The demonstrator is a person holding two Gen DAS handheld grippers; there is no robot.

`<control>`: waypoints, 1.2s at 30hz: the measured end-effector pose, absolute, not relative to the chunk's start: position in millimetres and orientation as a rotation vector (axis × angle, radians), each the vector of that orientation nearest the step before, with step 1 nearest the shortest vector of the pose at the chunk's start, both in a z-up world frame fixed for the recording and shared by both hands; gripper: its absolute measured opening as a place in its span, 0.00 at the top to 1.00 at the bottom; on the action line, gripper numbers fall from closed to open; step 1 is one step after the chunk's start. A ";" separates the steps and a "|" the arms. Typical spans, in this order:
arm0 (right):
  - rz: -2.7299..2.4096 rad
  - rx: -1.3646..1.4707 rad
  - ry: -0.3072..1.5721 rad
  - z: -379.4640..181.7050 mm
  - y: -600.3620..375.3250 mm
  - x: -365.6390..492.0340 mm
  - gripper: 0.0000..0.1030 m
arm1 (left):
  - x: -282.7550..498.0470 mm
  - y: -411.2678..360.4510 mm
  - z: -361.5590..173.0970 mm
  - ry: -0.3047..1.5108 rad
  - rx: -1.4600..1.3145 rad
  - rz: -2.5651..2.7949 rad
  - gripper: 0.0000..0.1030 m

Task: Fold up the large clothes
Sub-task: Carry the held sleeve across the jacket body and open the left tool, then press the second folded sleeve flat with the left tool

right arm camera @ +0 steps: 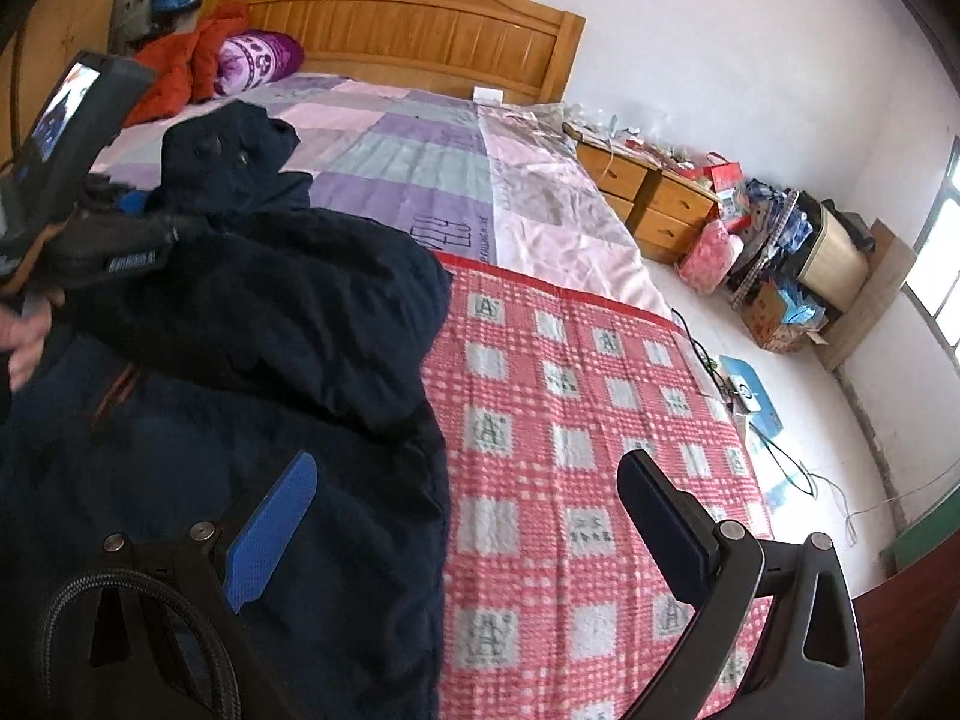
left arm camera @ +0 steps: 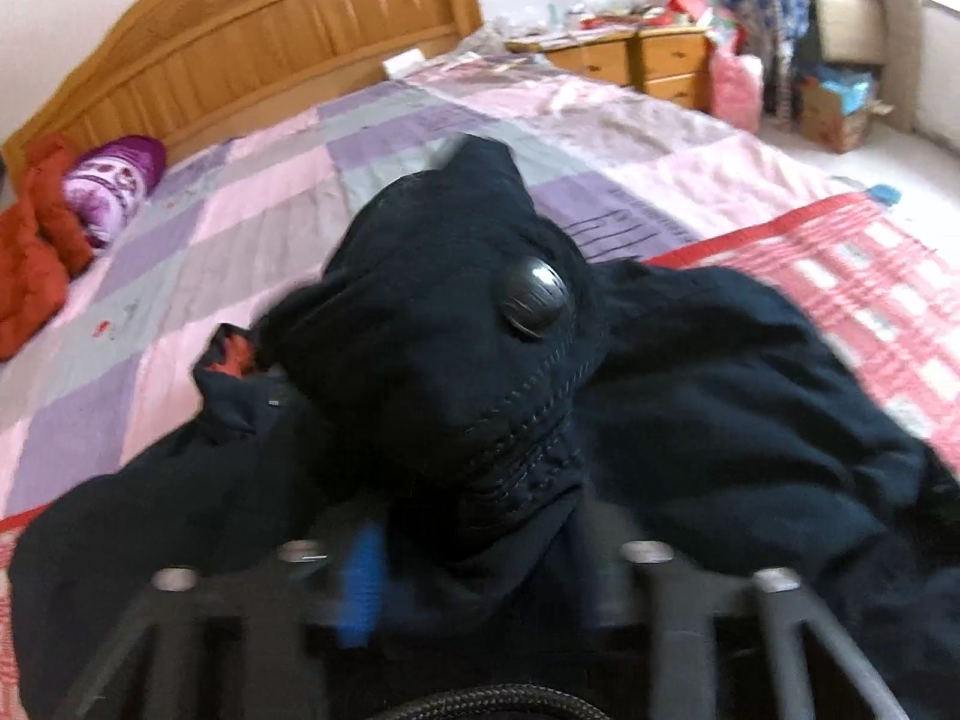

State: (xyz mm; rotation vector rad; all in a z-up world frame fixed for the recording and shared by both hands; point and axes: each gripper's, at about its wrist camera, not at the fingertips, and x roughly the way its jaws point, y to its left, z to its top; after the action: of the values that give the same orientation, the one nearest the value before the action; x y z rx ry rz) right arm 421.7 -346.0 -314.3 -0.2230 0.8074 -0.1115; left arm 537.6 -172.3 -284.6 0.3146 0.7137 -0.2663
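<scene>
While the left gripper (left arm camera: pixel 468 540) is loosening on the dark coat (right arm camera: pixel 252 324), the right gripper (right arm camera: pixel 468 516) is hovering wide and empty, and should be smoothing the fold flat.

Bedroom in daylight
A wooden headboard (right arm camera: pixel 396 18) stands against a white wall (right arm camera: pixel 750 48); wooden nightstands (right arm camera: pixel 654 198) sit beside the bed, a window (right arm camera: pixel 936 252) at right.
</scene>
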 end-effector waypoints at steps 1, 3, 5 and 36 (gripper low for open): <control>-0.110 -0.221 0.803 -312.7 -343.5 424.2 0.01 | 533.0 -175.4 -281.8 0.711 0.308 -0.295 0.44; -0.110 -0.209 0.793 -307.9 -337.7 431.1 0.00 | 521.9 -185.4 -275.4 0.694 0.332 -0.340 0.35; -0.114 -0.197 0.784 -303.4 -333.5 436.5 0.00 | 510.0 -189.4 -266.7 0.676 0.314 -0.386 0.30; 0.082 -0.198 0.982 -390.6 -165.7 674.1 0.00 | 675.4 116.0 -366.1 1.049 -0.134 0.186 0.05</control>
State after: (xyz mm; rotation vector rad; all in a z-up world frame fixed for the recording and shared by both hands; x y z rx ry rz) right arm 674.1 -165.7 -390.6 -0.1975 0.9819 0.0816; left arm 675.4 116.0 -366.1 -0.1340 1.0489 0.1855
